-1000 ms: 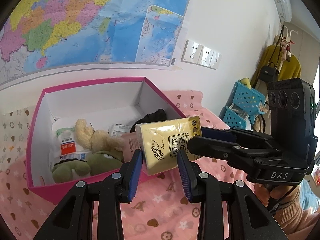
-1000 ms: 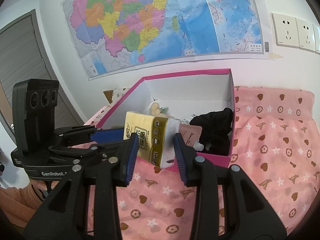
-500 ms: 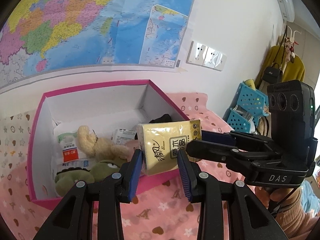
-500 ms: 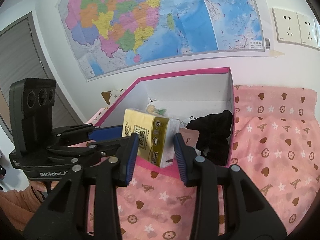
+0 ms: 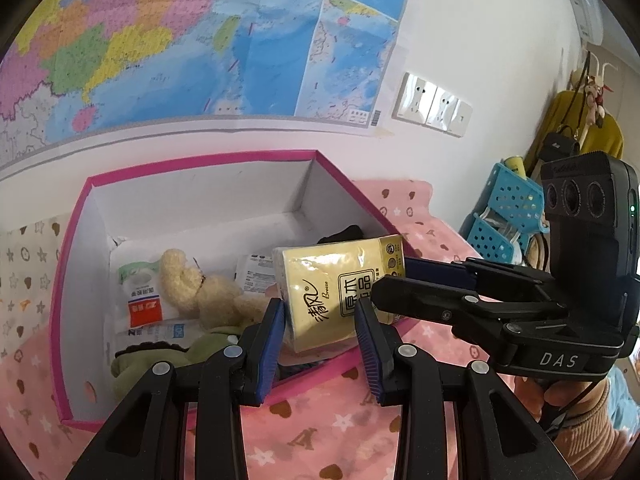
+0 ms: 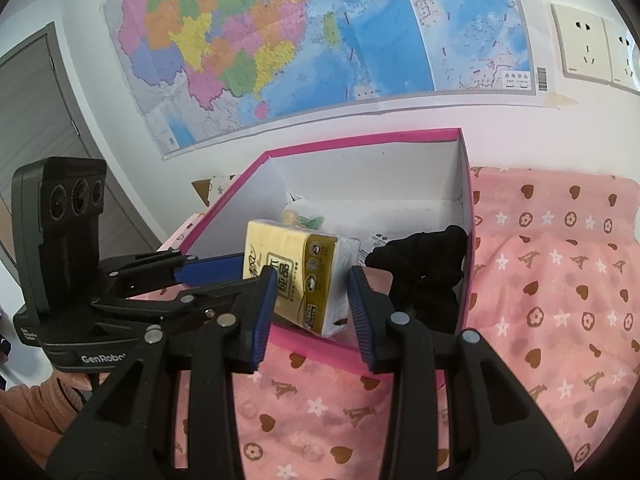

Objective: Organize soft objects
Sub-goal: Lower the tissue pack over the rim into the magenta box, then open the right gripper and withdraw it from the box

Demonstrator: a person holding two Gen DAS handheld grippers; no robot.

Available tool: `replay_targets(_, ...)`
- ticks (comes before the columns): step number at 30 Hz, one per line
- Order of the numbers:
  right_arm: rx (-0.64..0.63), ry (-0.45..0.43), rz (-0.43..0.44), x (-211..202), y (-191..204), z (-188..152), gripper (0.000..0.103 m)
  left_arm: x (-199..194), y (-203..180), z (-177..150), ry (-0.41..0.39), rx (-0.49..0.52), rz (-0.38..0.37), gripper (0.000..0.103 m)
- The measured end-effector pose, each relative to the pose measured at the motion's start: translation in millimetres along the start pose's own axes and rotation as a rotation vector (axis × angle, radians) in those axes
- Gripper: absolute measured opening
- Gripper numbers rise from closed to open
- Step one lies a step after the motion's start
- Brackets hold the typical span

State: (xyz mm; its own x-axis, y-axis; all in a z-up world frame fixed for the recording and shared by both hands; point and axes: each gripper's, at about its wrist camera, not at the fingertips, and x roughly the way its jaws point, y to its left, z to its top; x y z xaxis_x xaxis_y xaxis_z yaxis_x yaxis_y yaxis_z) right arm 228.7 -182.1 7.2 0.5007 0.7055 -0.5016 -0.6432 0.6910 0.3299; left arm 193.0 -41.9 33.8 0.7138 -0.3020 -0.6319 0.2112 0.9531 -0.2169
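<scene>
Pink bedding (image 6: 552, 280) carries our box (image 5: 208, 184); above its near edge, left gripper (image 5: 320, 328) and right gripper (image 6: 310, 300) both pinch the tissue pack (image 5: 340, 280).

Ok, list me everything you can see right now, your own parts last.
Yellow plastic-wrapped tissue pack: one, held by both grippers above the box's near edge.
Pink-rimmed white cardboard box: one, on the cloth.
Beige plush bear: one, in the box.
Green plush toy: one, in the box, near corner.
White packets: several, in the box.
Black fabric: one, in the box's right end.
Pink patterned cloth: one, under everything.
Wall map: one, multicoloured.
Blue baskets: two, far right.
Left gripper, right gripper: each closed on the pack.
</scene>
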Motion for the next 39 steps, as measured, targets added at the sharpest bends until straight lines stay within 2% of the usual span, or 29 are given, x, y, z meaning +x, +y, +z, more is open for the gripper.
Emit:
replay_targets(12,0.018,0.074,-0.039,24.9,-6.0,-1.9,0.039,20.9,14.1,-2.2,0.061,-0.039,0.012,0.035)
replay_targets(19,-0.005,0.071,-0.109,25.6,-3.0,1.0,0.041,18.9,20.1,-3.5,0.05,-0.05,0.065,0.038)
replay_targets(22,-0.013,0.038,-0.131,14.7,-1.1,-2.1,0.054,12.8,22.7,-7.0,0.036,-0.058,0.084,0.05)
replay_targets(23,-0.018,0.028,-0.138,10.3,0.4,-3.5,0.056,9.5,22.8,-8.5,0.028,-0.06,0.09,0.058)
replay_targets(25,-0.04,0.006,-0.149,0.2,5.8,-7.7,0.057,-0.8,21.8,-12.7,-0.005,-0.053,0.099,0.065)
replay_targets(27,-0.067,-0.029,-0.166,-12.6,14.5,-14.9,0.059,-14.3,19.2,-18.5,-0.043,-0.047,0.118,0.077)
replay_targets(30,-0.115,-0.065,-0.18,-25.1,30.8,-28.0,0.072,-33.1,14.6,-28.6,-0.096,-0.032,0.143,0.091)
replay_targets(31,-0.133,-0.079,-0.189,-28.7,37.1,-34.6,0.08,-39.3,13.0,-33.2,-0.11,-0.028,0.154,0.094)
replay_targets(32,-0.146,-0.09,-0.201,-30.9,42.8,-41.4,0.089,-45.9,11.5,-38.8,-0.126,-0.026,0.168,0.102)
replay_targets(34,-0.159,-0.098,-0.236,-32.0,49.8,-53.4,0.097,-55.9,9.9,-48.7,-0.15,-0.034,0.195,0.103)
replay_targets(39,-0.139,-0.083,-0.276,-28.4,55.6,-77.1,0.097,-63.2,12.5,-70.9,-0.13,-0.07,0.269,0.103)
